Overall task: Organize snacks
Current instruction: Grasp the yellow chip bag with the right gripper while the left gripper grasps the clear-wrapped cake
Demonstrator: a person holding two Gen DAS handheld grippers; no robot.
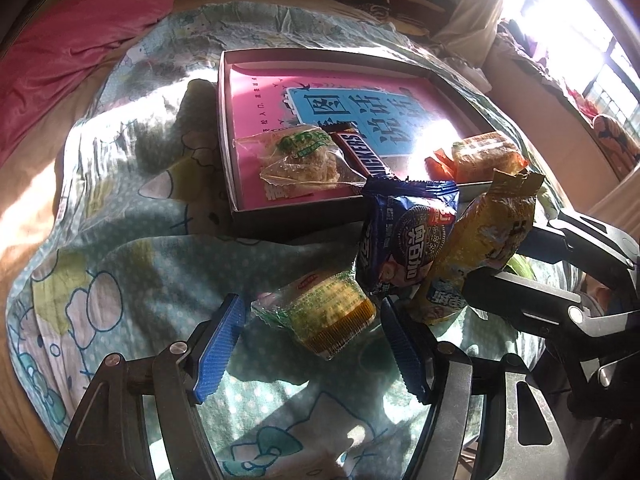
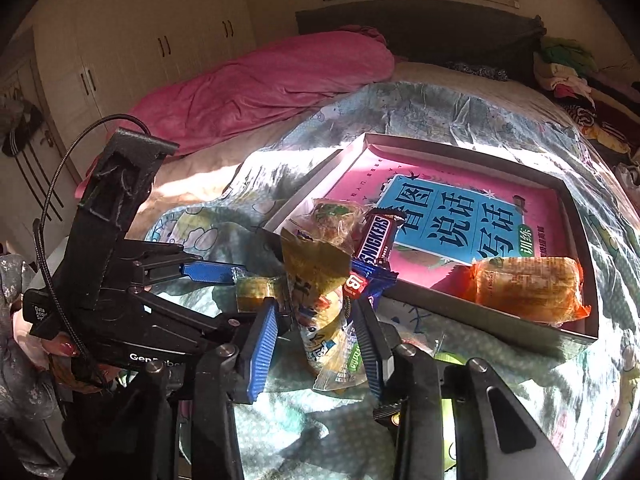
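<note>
A shallow grey box [image 1: 225,128] with a pink printed floor lies on the bed. In it are a clear-wrapped pastry [image 1: 300,156], a Snickers bar [image 1: 360,152] and an orange-wrapped cake [image 1: 480,156]. A blue Oreo packet [image 1: 408,236] leans on the box's near wall. My left gripper [image 1: 312,320] is open, with a green-and-yellow wrapped cake [image 1: 328,316] lying on the sheet between its blue pads. My right gripper [image 2: 316,344] is shut on the lower part of a yellow snack packet [image 2: 316,272], which stands tilted upright. The same packet [image 1: 480,240] shows beside the Oreo packet.
The bed carries a cartoon-print sheet [image 1: 120,260] and a bunched pink blanket [image 2: 260,88] at its far side. Clothes [image 2: 568,68] are piled near the headboard. A wardrobe [image 2: 140,40] stands beyond. A hand [image 2: 64,348] holds the left gripper. Strong sunlight comes from a window [image 1: 580,20].
</note>
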